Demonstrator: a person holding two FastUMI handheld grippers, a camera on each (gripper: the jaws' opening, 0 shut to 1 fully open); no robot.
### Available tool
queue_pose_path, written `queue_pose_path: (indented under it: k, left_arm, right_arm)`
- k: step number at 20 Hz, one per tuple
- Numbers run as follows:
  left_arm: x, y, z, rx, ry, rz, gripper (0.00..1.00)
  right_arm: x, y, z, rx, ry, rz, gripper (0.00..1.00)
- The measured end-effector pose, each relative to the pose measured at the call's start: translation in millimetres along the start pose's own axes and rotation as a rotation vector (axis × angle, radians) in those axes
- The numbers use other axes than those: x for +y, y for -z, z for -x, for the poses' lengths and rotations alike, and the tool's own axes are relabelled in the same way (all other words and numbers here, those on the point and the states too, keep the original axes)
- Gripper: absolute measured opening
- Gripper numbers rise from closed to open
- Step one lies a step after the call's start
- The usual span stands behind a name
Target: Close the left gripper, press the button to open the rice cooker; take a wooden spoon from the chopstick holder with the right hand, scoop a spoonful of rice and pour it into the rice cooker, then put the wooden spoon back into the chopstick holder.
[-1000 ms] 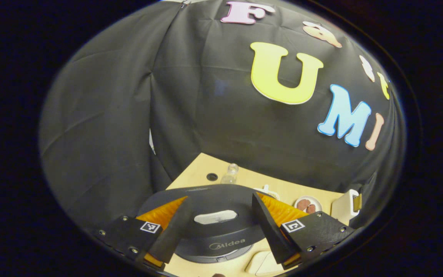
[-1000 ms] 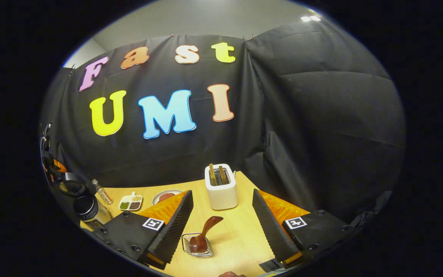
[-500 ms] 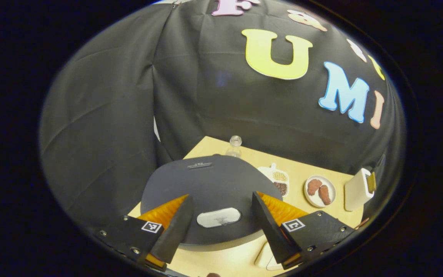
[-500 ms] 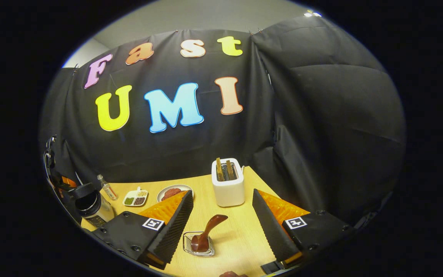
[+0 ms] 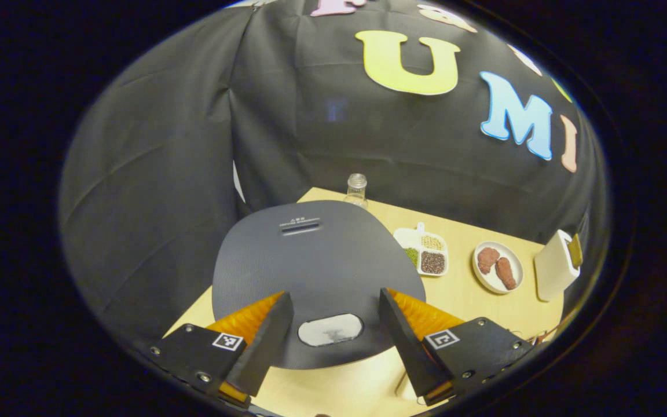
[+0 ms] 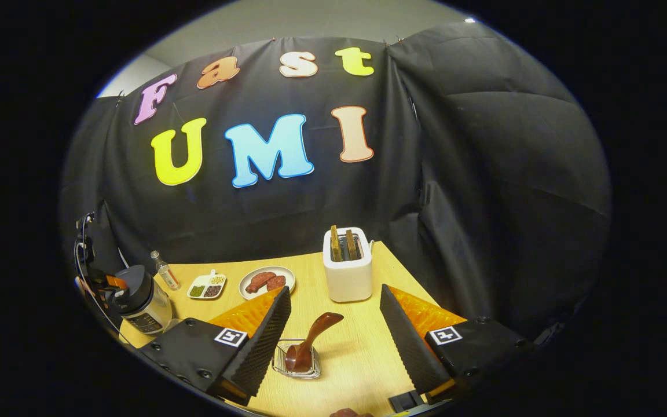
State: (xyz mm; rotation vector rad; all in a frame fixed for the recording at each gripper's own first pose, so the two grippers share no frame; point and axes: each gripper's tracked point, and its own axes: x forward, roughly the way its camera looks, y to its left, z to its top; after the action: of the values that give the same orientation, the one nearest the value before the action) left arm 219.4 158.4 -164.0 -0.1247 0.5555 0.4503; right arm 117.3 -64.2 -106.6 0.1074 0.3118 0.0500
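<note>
The table [image 6: 362, 353] runs under both my tools, and the rice cooker [image 5: 316, 272] takes up its near left corner, lid down and flat. My left gripper [image 5: 333, 333] hangs just above the cooker's near edge with its fingers spread wide, and the pale oval button [image 5: 330, 329] sits right between them, straight below and a touch ahead. The button's long axis runs left to right, across the gap. I judge the press comes first: the fingers have to come together before I push down, so the left tool is the one in place for it. My right gripper [image 6: 333, 341] is open too and holds nothing. The holder [image 6: 297, 367] lies on the table between its fingers, near, with the spoon [image 6: 310, 344] leaning up and to the right, toward the toaster [image 6: 348, 269]
</note>
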Motion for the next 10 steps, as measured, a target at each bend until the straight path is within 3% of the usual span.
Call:
queue_pose_path:
  k: [3, 10]
  left_arm:
    - [2, -2, 0, -0.016, -0.008, 0.044, 1.00]
    - [1, 2, -3, -0.002, -0.020, 0.026, 0.99]
  right_arm:
    - [3, 8, 4, 0.013, -0.022, 0.004, 0.98]
    - [-18, 26, 20, 0.036, -0.032, 0.012, 0.98]
